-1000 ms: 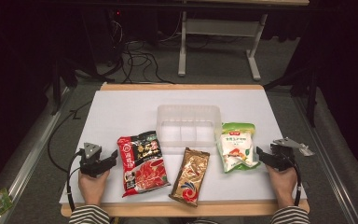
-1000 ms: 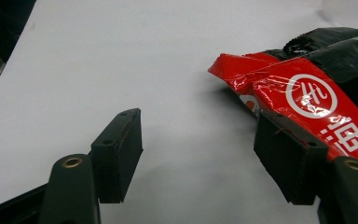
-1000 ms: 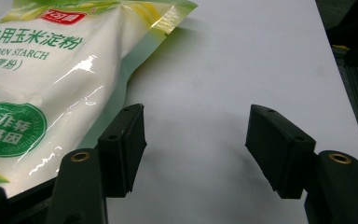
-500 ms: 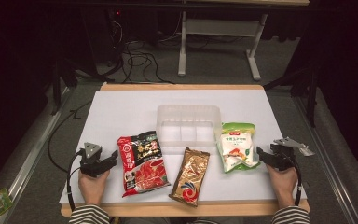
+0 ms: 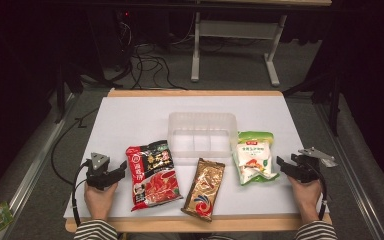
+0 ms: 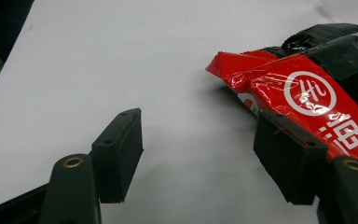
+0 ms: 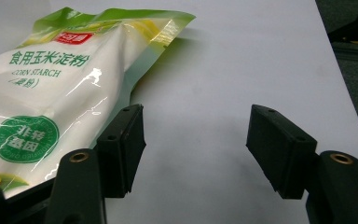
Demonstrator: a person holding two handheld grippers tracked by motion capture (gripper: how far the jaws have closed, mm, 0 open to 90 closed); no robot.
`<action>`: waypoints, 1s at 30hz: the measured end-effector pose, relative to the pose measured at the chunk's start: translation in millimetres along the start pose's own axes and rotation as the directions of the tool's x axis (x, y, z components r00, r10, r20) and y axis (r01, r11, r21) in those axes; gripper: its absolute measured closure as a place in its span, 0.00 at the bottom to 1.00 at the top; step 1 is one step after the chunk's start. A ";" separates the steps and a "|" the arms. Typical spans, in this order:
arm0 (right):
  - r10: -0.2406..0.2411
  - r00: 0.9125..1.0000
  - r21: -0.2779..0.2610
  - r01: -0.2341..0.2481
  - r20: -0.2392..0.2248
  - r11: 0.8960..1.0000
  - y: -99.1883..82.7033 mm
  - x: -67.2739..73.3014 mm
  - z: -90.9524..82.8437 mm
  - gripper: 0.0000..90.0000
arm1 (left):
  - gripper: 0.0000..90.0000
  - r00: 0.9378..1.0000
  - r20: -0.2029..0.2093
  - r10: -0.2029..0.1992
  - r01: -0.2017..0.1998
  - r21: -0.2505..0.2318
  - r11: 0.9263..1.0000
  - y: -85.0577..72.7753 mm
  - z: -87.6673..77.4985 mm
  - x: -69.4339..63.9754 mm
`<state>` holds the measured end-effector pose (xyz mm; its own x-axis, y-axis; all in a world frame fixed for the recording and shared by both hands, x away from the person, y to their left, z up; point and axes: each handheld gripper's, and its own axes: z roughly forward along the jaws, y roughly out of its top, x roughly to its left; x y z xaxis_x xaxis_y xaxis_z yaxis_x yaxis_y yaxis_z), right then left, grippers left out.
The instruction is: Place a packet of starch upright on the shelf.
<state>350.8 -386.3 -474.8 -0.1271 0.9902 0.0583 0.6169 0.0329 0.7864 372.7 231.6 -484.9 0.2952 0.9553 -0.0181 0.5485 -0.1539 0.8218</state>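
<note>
Resting on white table (image 5: 130, 120), both grippers idle at near corners. Left gripper (image 5: 121, 169) jaws spread wide, nothing between, red packet (image 5: 152, 175) just beside its right jaw. Right gripper (image 5: 281, 164) jaws likewise apart and empty, green-and-white starch bag (image 5: 252, 156) just beside its left jaw. Gold packet (image 5: 205, 189) lies between both packs. Clear plastic tray (image 5: 202, 120) sits behind, mid-table.

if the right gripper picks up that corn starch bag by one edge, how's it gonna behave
The corn starch bag is a soft film pouch lying flat, so it would probably sag and fold below the grip. Its glossy, glare-streaked surface suggests it may slip between the pads. It looks plump with powder, so likely heavy for its size, and the contents may shift downward. The right gripper stands open beside it.
</note>
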 end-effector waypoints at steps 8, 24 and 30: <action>-0.020 1.000 -0.016 0.020 0.004 1.000 -1.4 0.9 -7.1 0.42 | 0.37 1.000 -0.002 0.004 -0.004 -0.001 1.000 0.0 -0.1 -0.4; -0.011 0.997 0.006 0.012 -0.080 1.000 8.3 2.3 -25.8 0.44 | 0.37 1.000 -0.014 0.019 -0.019 0.003 1.000 0.1 0.5 -2.5; -0.013 0.993 0.059 0.019 -0.114 0.998 17.5 4.7 -23.2 0.41 | 0.38 1.000 -0.015 0.021 -0.021 0.007 1.000 0.2 0.6 -2.5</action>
<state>343.0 -384.3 -446.5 -0.2227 0.9677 0.1183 0.6592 0.0601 0.7495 372.5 229.0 -485.1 0.2948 0.9555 0.0079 0.5473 -0.1757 0.8183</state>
